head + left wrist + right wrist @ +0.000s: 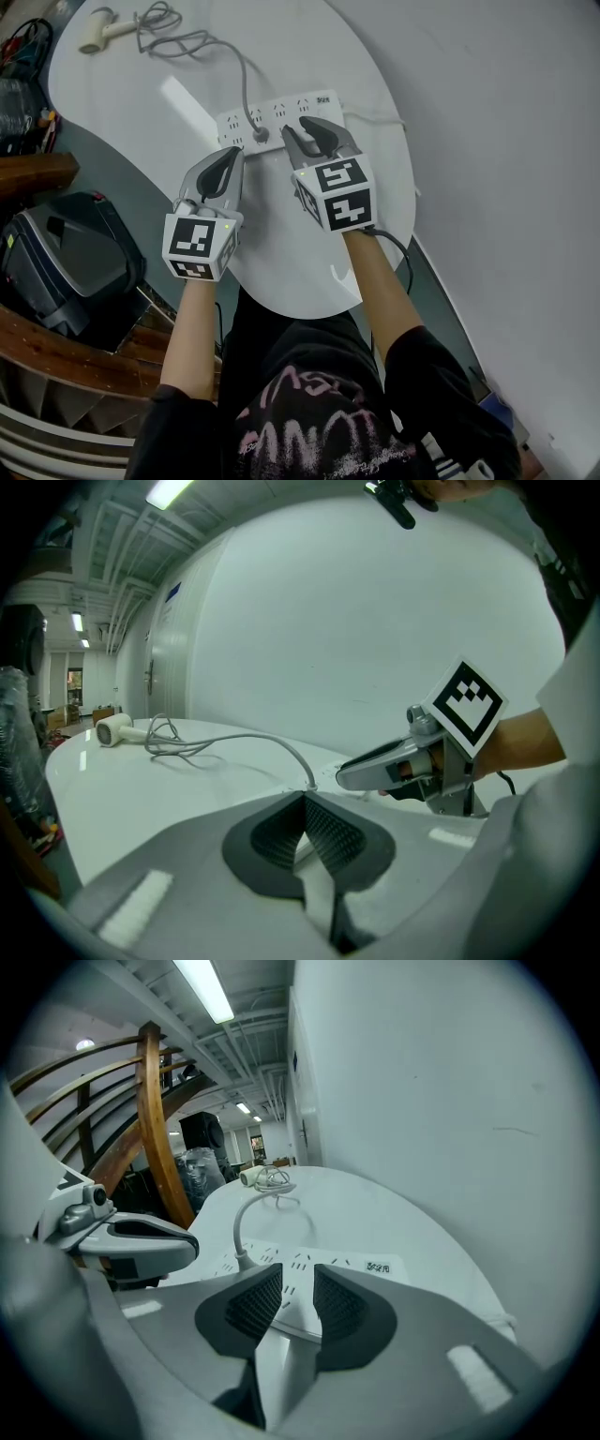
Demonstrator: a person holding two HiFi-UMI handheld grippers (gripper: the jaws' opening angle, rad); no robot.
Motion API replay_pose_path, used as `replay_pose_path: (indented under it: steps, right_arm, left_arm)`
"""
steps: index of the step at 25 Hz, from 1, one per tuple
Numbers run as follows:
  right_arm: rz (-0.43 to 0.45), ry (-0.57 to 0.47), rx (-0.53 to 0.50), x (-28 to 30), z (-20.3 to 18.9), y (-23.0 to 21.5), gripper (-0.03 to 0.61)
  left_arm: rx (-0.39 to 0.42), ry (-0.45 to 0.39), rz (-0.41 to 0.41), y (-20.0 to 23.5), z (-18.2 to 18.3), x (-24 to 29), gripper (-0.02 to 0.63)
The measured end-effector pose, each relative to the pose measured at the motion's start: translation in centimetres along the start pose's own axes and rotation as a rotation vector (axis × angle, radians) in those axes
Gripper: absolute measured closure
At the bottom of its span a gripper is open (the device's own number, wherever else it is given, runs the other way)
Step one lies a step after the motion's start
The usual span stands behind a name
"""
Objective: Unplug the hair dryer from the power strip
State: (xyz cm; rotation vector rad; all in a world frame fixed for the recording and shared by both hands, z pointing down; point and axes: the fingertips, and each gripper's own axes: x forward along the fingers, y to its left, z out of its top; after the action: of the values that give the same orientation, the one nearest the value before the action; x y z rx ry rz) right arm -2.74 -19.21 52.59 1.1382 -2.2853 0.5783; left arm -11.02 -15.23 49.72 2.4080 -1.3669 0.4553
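Observation:
A white power strip (281, 117) lies on the white oval table (141, 103). The hair dryer's plug (260, 136) sits in a socket near the strip's left end, and its grey cord (192, 39) runs back to the cream hair dryer (97, 30) at the far left. My left gripper (231, 157) is shut and empty, its tips just short of the strip, near the plug (311, 785). My right gripper (309, 139) hovers over the strip's middle (347, 1265), jaws a little apart with nothing between them. The plug (242, 1260) stands left of its tips.
A white wall (506, 141) runs close along the table's right side. The strip's own thin white lead (380, 117) trails right. A dark case (66, 262) and wooden rails (56, 361) lie below the table's left edge.

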Motion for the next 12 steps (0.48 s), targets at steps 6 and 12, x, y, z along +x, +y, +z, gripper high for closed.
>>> replay_pose_path:
  steps: [6, 12]
  right_arm:
    - [-0.021, 0.068, -0.02, 0.83, -0.99, -0.33, 0.463]
    - [-0.038, 0.087, -0.039, 1.17, -1.22, -0.47, 0.459]
  left_arm:
    - [-0.018, 0.004, -0.005, 0.11, -0.27, -0.01, 0.612]
    - [-0.019, 0.007, -0.005, 0.28, -0.28, 0.09, 0.612]
